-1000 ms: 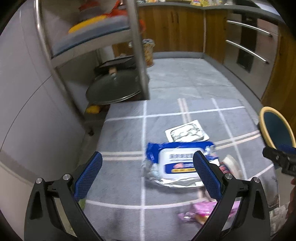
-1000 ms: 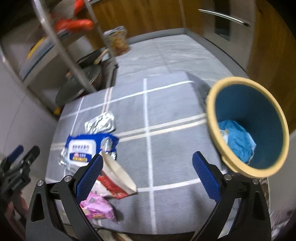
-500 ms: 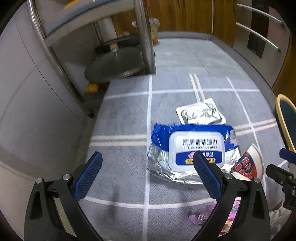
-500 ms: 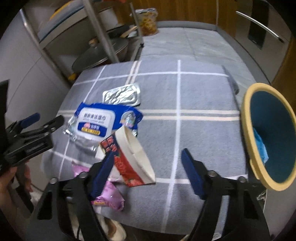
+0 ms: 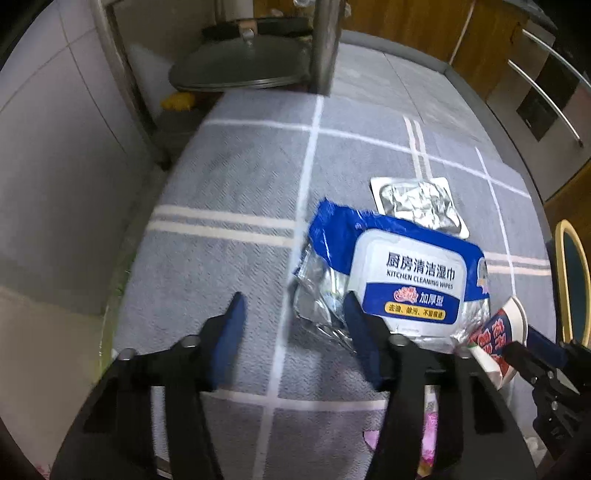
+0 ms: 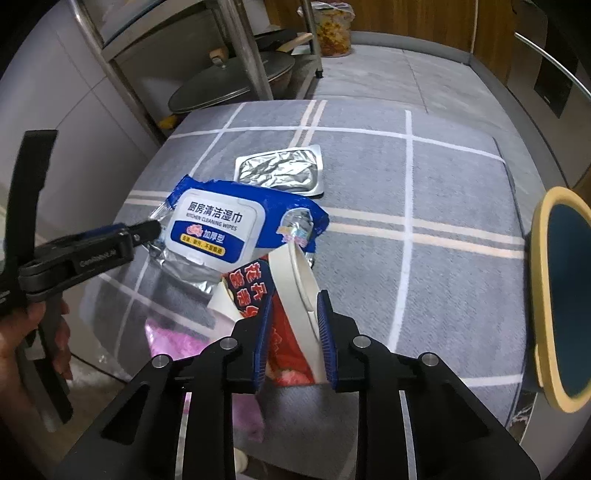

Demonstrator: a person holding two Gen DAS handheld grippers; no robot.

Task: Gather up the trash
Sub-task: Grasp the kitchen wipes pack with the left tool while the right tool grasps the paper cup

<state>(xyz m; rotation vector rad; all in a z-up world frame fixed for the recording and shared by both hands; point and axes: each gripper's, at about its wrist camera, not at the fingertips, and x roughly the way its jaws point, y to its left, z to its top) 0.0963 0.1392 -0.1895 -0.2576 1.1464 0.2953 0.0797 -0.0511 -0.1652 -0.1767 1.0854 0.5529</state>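
Note:
A blue kitchen-wipes pack (image 5: 406, 273) (image 6: 221, 225) lies on the grey checked cloth (image 5: 229, 192) (image 6: 424, 266). My left gripper (image 5: 293, 317) is partly open, its right finger touching the pack's crinkled silver left end; it shows in the right wrist view (image 6: 110, 240) too. My right gripper (image 6: 295, 325) is shut on a red-and-white flattened paper cup (image 6: 291, 295) (image 5: 498, 332). A silver foil pouch (image 5: 417, 203) (image 6: 284, 170) lies behind the pack. A pink wrapper (image 6: 173, 339) lies near the front edge.
A blue bin with a yellow rim (image 6: 561, 295) (image 5: 569, 280) stands at the right edge of the cloth. A metal rack with a pan lid (image 5: 240, 70) (image 6: 229, 81) stands behind on the left. Wooden cabinets (image 6: 424, 18) line the back.
My left gripper has moved forward and narrowed around the wipes pack's left end. My right gripper has moved left and closed on the paper cup.

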